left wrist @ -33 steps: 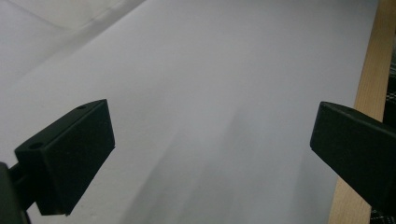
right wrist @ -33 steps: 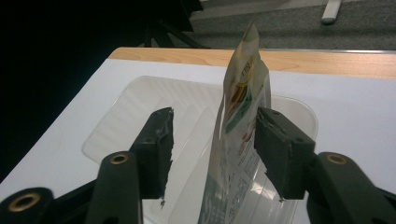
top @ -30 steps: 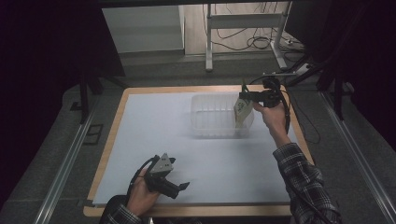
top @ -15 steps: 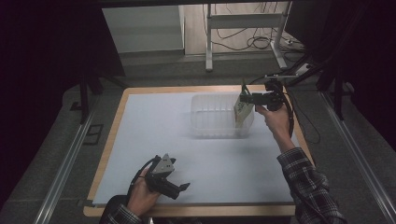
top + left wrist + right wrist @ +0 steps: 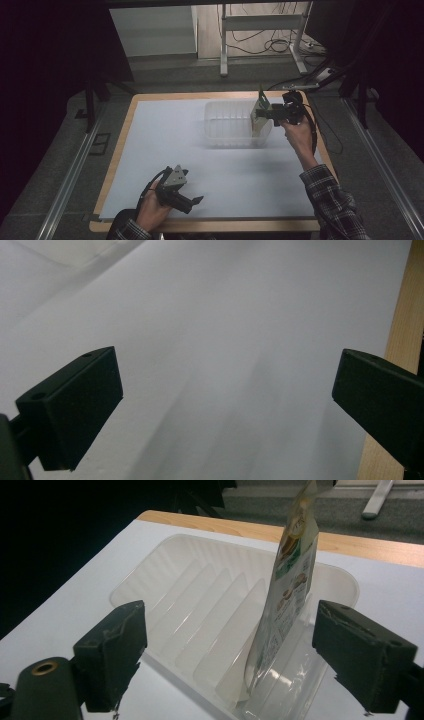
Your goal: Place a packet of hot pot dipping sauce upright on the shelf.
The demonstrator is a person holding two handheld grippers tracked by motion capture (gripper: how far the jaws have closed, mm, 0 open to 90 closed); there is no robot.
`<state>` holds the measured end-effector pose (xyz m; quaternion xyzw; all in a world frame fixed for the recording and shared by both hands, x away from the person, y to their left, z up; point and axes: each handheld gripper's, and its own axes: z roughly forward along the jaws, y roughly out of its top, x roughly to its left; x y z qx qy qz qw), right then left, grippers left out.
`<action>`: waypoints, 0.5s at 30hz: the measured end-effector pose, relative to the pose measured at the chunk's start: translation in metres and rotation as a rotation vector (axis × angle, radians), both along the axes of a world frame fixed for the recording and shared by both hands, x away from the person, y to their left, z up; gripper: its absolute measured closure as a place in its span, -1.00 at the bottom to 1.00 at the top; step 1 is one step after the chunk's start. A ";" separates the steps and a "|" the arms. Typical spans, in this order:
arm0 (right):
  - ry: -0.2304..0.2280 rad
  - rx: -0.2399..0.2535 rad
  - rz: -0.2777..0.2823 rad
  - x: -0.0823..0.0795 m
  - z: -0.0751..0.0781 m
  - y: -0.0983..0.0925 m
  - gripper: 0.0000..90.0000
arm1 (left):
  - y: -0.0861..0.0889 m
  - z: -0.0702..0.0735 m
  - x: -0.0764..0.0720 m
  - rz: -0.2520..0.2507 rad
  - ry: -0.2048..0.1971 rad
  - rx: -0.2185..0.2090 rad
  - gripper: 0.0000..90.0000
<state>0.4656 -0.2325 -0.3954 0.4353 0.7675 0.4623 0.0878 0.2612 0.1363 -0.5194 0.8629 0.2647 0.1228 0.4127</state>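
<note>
Right gripper [image 5: 227, 660] is seen with its jaws spread wide, having just been opening; a snack pouch [image 5: 285, 595] stands between them, untouched by either pad. The pouch is set upright in the rightmost slot of the clear ribbed tray [image 5: 227, 122]. Left gripper [image 5: 225, 405] is held open and empty, well apart from the tray, low over the white worktop [image 5: 165, 145]
</note>
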 end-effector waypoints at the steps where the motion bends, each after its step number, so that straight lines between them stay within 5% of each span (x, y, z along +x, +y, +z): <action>1: -0.004 0.000 0.004 -0.001 0.000 0.000 -0.71 | 0.000 0.000 0.000 0.000 0.000 0.000 -1.00; 15: -0.062 -0.041 0.048 -0.021 -0.004 -0.002 -0.84 | 0.000 0.000 0.000 0.002 -0.003 0.004 -1.00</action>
